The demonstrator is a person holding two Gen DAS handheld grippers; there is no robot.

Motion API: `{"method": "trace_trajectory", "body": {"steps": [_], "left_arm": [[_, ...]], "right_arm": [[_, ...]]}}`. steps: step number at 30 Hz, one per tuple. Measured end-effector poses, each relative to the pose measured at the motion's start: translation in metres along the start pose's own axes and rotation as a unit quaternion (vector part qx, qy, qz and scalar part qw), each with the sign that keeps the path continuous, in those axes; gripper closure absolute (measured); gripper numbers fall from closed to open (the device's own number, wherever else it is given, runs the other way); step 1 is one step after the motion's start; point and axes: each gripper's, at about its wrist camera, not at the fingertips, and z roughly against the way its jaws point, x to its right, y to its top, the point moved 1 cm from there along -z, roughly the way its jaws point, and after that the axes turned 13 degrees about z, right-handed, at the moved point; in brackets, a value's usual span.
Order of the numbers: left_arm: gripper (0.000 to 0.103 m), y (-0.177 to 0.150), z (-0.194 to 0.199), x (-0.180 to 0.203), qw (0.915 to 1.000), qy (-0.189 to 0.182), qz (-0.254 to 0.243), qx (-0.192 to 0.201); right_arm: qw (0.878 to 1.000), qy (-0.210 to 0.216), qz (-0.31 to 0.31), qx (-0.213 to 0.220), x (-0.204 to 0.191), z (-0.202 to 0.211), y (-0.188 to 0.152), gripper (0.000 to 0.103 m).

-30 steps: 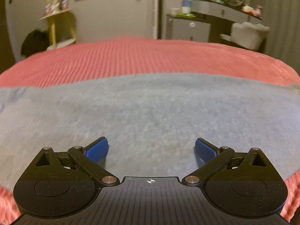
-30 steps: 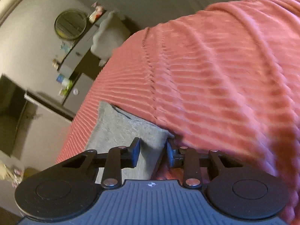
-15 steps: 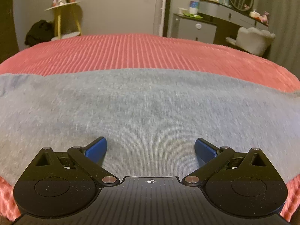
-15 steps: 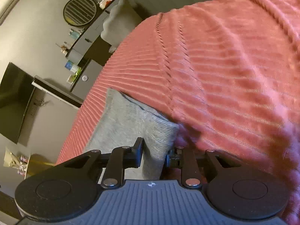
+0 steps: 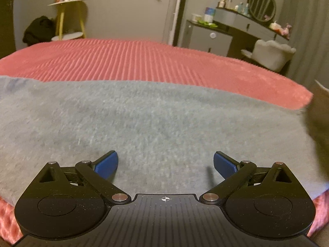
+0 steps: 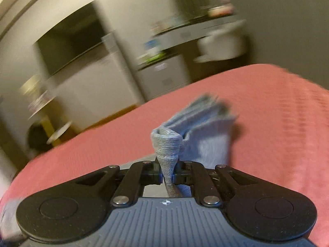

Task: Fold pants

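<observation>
Grey pants [image 5: 156,123] lie spread flat across a pink ribbed bed cover [image 5: 144,61] in the left wrist view. My left gripper [image 5: 165,162] hovers low over the cloth, open, its blue pads [image 5: 107,162] wide apart with nothing between them. In the right wrist view my right gripper [image 6: 167,177] is shut on the ribbed cuff of the pants [image 6: 166,144]. The cuff bunches up above the fingers, and the lifted leg end [image 6: 207,123] flares out over the bed. A blurred grey flap [image 5: 318,111] shows at the right edge of the left wrist view.
Beyond the bed stand a grey cabinet [image 5: 209,39], a dark dressing table with a round mirror [image 5: 261,6], a white chair [image 5: 273,53] and a yellow side table [image 5: 70,16]. The bed's front edge lies just under my left gripper. The right wrist view is motion-blurred.
My right gripper has closed on the pants cuff, lifted it off the bed and rolled toward level. The left gripper has stayed open over the flat cloth.
</observation>
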Motion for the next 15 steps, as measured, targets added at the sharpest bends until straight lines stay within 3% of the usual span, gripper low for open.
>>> {"method": "trace_trajectory", "body": {"steps": [4,8,11,12,15], "left_arm": [[0.006,0.004,0.004,-0.004,0.9993,-0.031,0.021,-0.004],[0.013,0.007,0.004,-0.007,0.9985,-0.048,0.025,-0.010],[0.013,0.009,0.001,-0.008,0.9968,-0.070,0.033,-0.021],[0.013,0.010,0.001,-0.008,0.9955,-0.083,0.038,-0.028],[0.013,0.013,-0.003,-0.005,0.9895,-0.121,0.057,-0.054]], "right_arm": [[0.992,0.084,0.076,-0.047,-0.075,-0.019,-0.018,0.095],[0.977,0.149,0.059,-0.139,-0.114,-0.043,-0.049,0.094],[0.971,0.145,0.034,-0.188,-0.117,-0.054,-0.053,0.089],[0.968,0.148,0.024,-0.201,-0.115,-0.055,-0.052,0.086],[0.953,0.208,-0.064,-0.210,-0.094,-0.049,-0.054,0.058]]}}
